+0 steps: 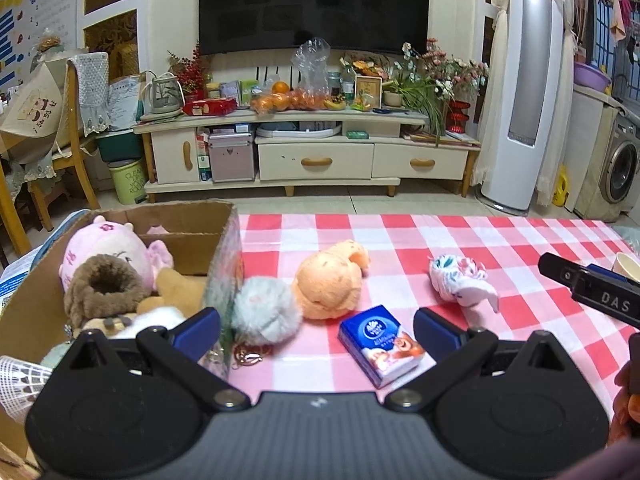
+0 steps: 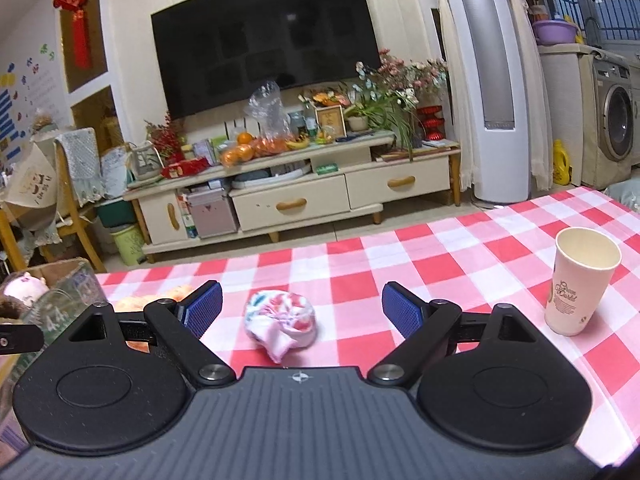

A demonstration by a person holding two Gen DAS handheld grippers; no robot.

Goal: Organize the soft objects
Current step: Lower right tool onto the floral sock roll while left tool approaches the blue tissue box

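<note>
A cardboard box point(image 1: 188, 216) at the left of the checked table holds a pink plush doll point(image 1: 108, 252), a brown furry toy point(image 1: 106, 286) and other soft things. Beside the box lie a grey pompom keychain point(image 1: 266, 312), an orange plush point(image 1: 328, 282), a blue tissue pack point(image 1: 380, 344) and a rolled floral sock point(image 1: 460, 280). My left gripper point(image 1: 318, 330) hovers open above the pompom and tissue pack, holding nothing. My right gripper point(image 2: 302, 310) is open too, with the floral sock point(image 2: 282, 322) lying between and just beyond its fingers. The right gripper's side point(image 1: 588, 286) shows in the left wrist view.
A paper cup point(image 2: 580, 284) stands upright on the tablecloth point(image 2: 440, 248) at the right. A white mesh object point(image 1: 16, 388) sits at the box's near left. Beyond the table's far edge are a TV stand point(image 1: 308, 152), a chair point(image 1: 68, 132) and a tower fan point(image 1: 524, 92).
</note>
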